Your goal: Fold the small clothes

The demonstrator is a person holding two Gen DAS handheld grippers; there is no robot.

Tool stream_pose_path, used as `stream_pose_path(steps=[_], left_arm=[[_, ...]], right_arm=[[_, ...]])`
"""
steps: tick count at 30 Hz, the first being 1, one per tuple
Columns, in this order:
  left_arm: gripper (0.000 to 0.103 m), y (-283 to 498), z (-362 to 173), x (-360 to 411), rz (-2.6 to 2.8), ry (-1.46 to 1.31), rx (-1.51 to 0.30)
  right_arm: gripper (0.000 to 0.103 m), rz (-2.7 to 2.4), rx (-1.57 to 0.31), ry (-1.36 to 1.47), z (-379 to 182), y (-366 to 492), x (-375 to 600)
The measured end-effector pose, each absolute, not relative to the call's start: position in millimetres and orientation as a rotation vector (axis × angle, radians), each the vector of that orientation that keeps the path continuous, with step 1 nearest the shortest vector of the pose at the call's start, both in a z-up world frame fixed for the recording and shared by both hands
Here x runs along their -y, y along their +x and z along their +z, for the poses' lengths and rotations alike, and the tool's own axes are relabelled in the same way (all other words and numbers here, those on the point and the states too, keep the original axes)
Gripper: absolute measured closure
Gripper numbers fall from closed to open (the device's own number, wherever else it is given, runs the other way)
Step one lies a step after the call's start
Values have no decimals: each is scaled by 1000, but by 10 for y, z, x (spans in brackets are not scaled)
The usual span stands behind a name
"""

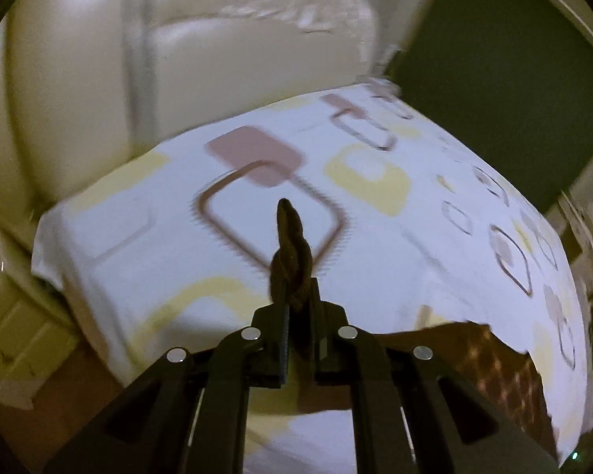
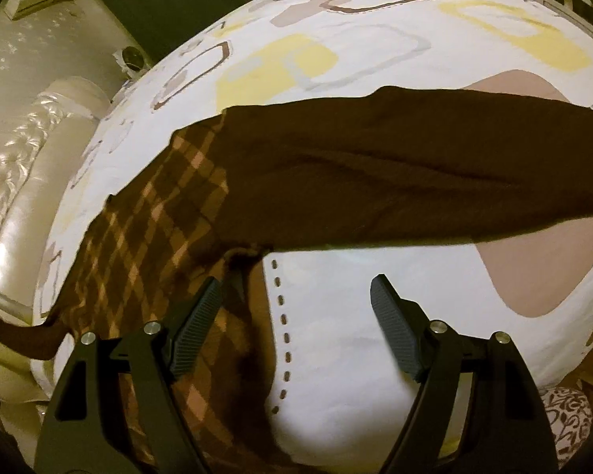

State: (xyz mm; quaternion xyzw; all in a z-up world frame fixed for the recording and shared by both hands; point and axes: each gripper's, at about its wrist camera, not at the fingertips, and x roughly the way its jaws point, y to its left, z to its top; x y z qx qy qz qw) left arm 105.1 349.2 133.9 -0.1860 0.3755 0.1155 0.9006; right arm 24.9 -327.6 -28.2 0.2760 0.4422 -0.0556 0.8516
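A brown garment [image 2: 336,173] with a checked panel lies spread across the bed [image 2: 375,335], on its white sheet printed with yellow and tan squares. The left hand-held gripper [image 1: 296,296] is clamped on a bunched fold of the brown cloth, which sticks up between its closed jaws above the bed. The right hand-held gripper [image 2: 296,288] hangs over the bed with jaws wide apart, gripping nothing, its left finger [image 2: 195,324] over the garment's checked part. A cream padded headboard [image 1: 79,79] stands beyond the bed.
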Motion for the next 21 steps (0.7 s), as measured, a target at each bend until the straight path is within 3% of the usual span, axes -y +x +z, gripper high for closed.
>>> stream_pose_path(steps=[9,21], left_arm=[[95,1445,1685,-1114,-67,-74,-748],[95,1521,602,1375,-321,115,-941]], right_arm=[[22,-72,-896,669,-342,186,3346],[19,-95,-826,759,-421,70,3560]])
